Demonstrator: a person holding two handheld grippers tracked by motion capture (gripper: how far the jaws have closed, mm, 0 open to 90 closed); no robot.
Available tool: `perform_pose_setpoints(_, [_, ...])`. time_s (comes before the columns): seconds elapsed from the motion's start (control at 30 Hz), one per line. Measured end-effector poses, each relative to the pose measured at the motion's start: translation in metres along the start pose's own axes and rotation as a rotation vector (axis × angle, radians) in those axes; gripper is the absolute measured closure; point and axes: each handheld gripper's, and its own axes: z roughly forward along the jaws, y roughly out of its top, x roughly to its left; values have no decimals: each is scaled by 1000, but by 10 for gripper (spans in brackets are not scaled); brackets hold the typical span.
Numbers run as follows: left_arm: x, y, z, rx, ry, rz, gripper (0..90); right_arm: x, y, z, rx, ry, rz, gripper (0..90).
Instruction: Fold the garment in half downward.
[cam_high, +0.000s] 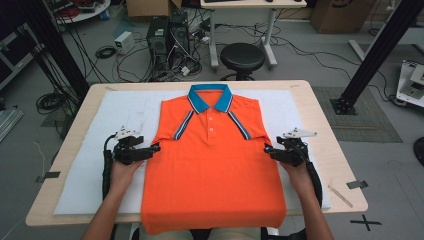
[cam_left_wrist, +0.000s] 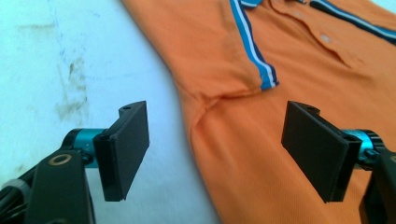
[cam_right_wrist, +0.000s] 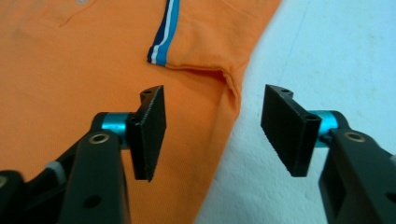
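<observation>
An orange polo shirt (cam_high: 212, 165) with a blue collar (cam_high: 210, 97) lies flat, front up, on a white mat (cam_high: 90, 165), sleeves folded in. My left gripper (cam_high: 156, 148) is open at the shirt's left edge just below the armpit. In the left gripper view (cam_left_wrist: 217, 140) its jaws straddle the side seam of the shirt (cam_left_wrist: 252, 182), apart from the cloth. My right gripper (cam_high: 267, 148) is open at the right edge, at the same height. In the right gripper view (cam_right_wrist: 215, 126) the edge of the shirt (cam_right_wrist: 70, 70) runs between the jaws, and the pads do not press on it.
The mat covers most of a wooden table (cam_high: 330, 115). A strip of tape (cam_high: 357, 184) and a thin stick (cam_high: 340, 196) lie near the table's right front corner. Beyond the far edge stand a black stool (cam_high: 242, 57), computer cases (cam_high: 167, 37) and loose cables.
</observation>
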Motion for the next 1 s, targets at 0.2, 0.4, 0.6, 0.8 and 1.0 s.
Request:
perform_pose_setpoints(0.2, [-5, -11, -11, 49, -8, -34, 392, 5, -7, -8, 29, -20, 5, 578])
perform_pose_setpoints(0.4, [-16, -20, -18, 100, -19, -25, 511, 10, -15, -10, 76, -14, 10, 650])
perform_pose_setpoints(0.6, [-27, -24, -22, 115, 52, 13, 624, 15, -21, -9, 130, -26, 12, 712])
perform_pose_setpoints(0.8, [-26, -26, -26, 119, 77, 0, 860, 16, -22, -11, 129, -13, 2, 885])
perform_pose_setpoints(1.0, [-22, -27, -33, 105, 49, -9, 866, 14, -24, -21, 103, -13, 17, 888])
